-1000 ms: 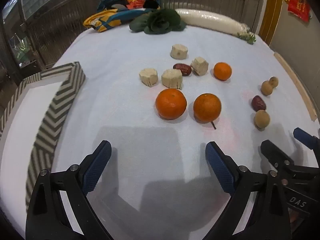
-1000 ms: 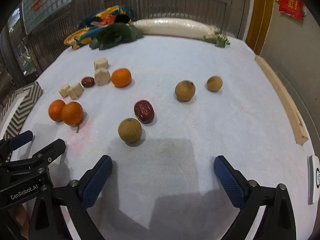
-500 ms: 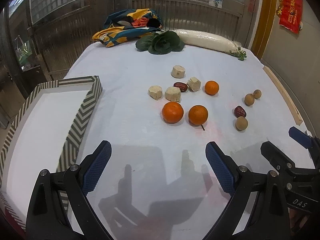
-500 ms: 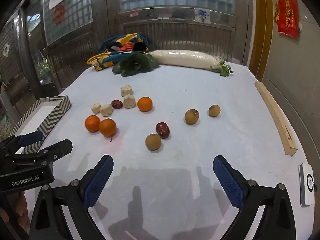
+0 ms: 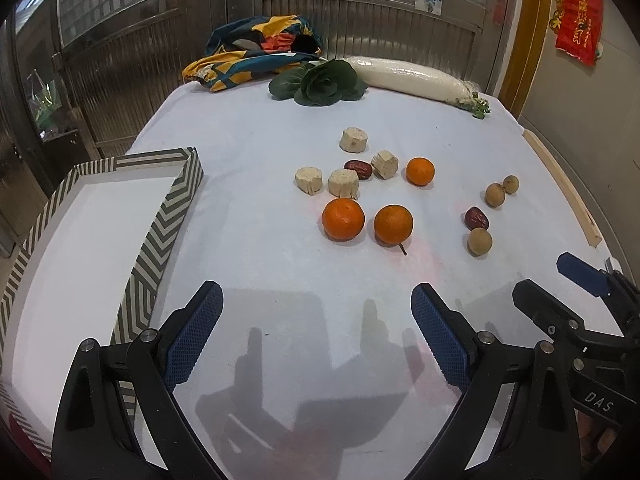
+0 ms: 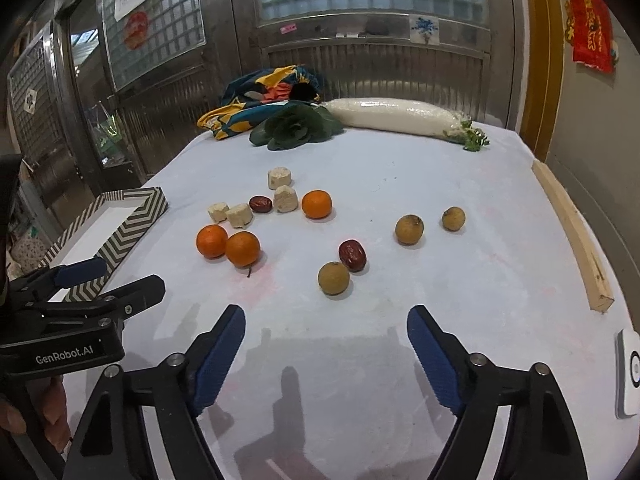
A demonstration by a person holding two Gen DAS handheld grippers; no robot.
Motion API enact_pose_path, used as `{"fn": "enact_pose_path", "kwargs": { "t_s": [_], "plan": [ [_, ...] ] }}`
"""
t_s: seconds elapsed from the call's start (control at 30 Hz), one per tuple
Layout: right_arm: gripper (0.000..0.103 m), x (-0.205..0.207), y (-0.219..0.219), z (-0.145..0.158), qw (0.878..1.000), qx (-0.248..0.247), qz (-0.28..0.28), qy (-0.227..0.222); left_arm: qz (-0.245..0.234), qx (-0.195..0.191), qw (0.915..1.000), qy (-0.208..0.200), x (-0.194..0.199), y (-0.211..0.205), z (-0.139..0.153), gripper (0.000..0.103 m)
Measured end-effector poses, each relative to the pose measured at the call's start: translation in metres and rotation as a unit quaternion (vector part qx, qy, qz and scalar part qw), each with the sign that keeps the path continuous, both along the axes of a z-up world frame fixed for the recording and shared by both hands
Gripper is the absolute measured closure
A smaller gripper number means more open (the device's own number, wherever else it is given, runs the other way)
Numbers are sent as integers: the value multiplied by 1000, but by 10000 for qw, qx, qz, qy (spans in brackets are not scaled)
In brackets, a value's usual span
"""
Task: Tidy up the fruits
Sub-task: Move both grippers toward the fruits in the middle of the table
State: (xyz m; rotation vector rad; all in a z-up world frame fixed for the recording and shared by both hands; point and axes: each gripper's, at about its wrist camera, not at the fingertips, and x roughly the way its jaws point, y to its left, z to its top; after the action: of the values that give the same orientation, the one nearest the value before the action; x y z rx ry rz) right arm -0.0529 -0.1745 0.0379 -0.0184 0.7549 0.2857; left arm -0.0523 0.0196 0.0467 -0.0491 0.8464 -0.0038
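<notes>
Three oranges lie on the white cloth: two together (image 5: 343, 219) (image 5: 393, 224) and a smaller one (image 5: 420, 171) farther back. Two dark red dates (image 5: 359, 169) (image 5: 477, 218) and three brown longans (image 5: 479, 241) (image 5: 495, 195) (image 5: 511, 184) lie to the right. A chevron-edged tray (image 5: 168, 216) sits at the left, white inside. My left gripper (image 5: 316, 328) is open and empty, above the cloth short of the oranges. My right gripper (image 6: 326, 344) is open and empty, short of the nearest longan (image 6: 333, 278).
Several beige cut chunks (image 5: 343, 183) lie among the fruit. A green leafy vegetable (image 5: 320, 82), a white radish (image 5: 412, 78) and a colourful cloth (image 5: 252, 56) lie at the far edge. A wooden strip (image 6: 572, 232) runs along the right edge. A white device (image 6: 628, 372) sits front right.
Both grippers have pulled back and risen away from the fruit, so more of the table and the tray shows. Both stayed open. No fruit has moved.
</notes>
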Motion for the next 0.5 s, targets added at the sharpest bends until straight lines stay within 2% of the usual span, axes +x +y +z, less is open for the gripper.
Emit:
{"fn": "enact_pose_path", "kwargs": {
  "t_s": [0.37,0.43,0.5],
  "plan": [
    [23,-1,-1,-3,10000,45,60,6,7,-40,10000,53,1,15,1,7],
    [27,1,-3,-4,9999,80,106,19,29,-55,10000,71,1,18,0,7],
    [35,5,-4,-7,9997,127,181,85,69,-47,9999,85,2,21,-1,7]
  ]
}}
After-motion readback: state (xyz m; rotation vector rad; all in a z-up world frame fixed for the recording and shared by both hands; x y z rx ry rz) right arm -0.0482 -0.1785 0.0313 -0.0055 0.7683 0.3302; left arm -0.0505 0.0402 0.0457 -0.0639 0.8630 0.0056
